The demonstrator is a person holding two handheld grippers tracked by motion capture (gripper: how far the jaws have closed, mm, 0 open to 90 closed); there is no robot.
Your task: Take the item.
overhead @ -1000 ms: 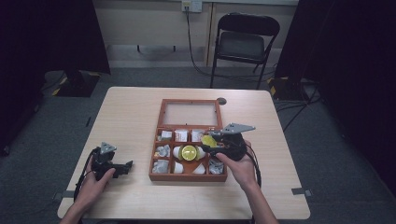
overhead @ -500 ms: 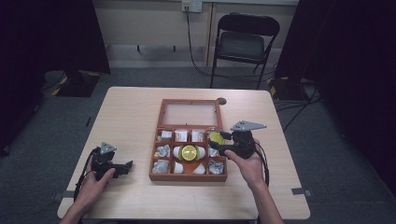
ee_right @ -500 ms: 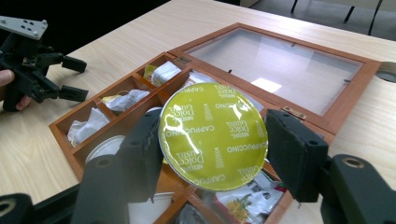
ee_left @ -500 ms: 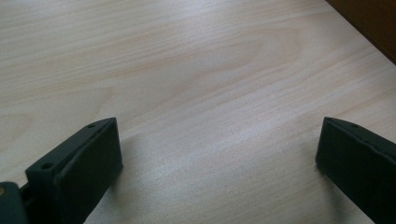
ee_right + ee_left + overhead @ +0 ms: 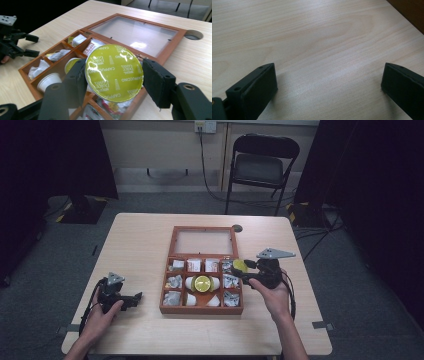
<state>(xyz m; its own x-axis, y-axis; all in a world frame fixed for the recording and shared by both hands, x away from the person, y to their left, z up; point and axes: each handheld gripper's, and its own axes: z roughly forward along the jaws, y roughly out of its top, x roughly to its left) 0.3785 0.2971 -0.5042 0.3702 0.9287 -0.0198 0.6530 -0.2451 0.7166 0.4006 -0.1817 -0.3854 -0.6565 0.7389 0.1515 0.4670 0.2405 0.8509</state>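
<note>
I sit at a pale wooden table [image 5: 145, 240] with a gripper in each hand. My right gripper [image 5: 245, 270] hovers over the right edge of an open wooden box [image 5: 202, 309], and its two black jaws are closed on the sides of a coffee capsule [image 5: 114, 72], whose yellow-green foil lid faces the camera and reads "Dolce Gusto Cappuccino". The capsule is lifted clear of the box, above its right-hand compartments. The box lies in the middle of the table with its glass-paned lid [image 5: 203, 241] folded flat away from me. Its small compartments hold crumpled wrapped packets, and the long middle one holds white capsules and another capsule with a yellow lid [image 5: 202, 283]. My left gripper [image 5: 134, 299] rests on the table well to the left of the box, its jaws spread wide with nothing between them but bare wood. A folding chair [image 5: 262, 165] stands beyond the table.
</note>
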